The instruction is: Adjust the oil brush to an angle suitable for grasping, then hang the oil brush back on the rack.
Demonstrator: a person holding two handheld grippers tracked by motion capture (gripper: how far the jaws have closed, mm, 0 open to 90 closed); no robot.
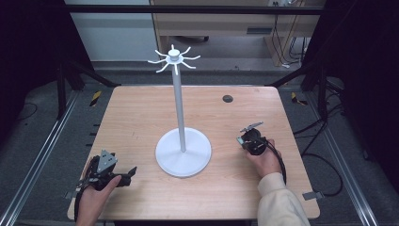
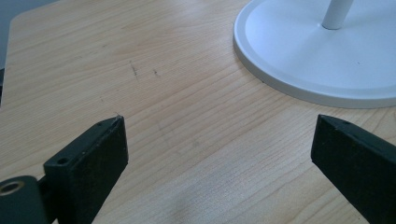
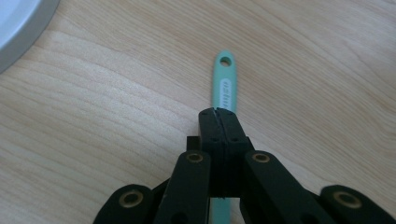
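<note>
so far, only the pick-up done. wooden bench [image 1: 141,117] carrying a white hook stand [image 1: 182,141] at its middle, every hook at the crown [image 1: 174,59] bare. right of the stand's round base, right tongs [image 3: 217,112] pinched fully shut on a mint-green handle [image 3: 224,81], hanging hole at the far tip, handle low over the bench; working end hidden under the jaws, so kind of utensil not clear. left of the base, left tongs [image 2: 215,140] spread wide, nothing between the jaws, resting low at the near edge. left to do, by the look of it: lifting to the crown and slipping the hole over a hook.
</note>
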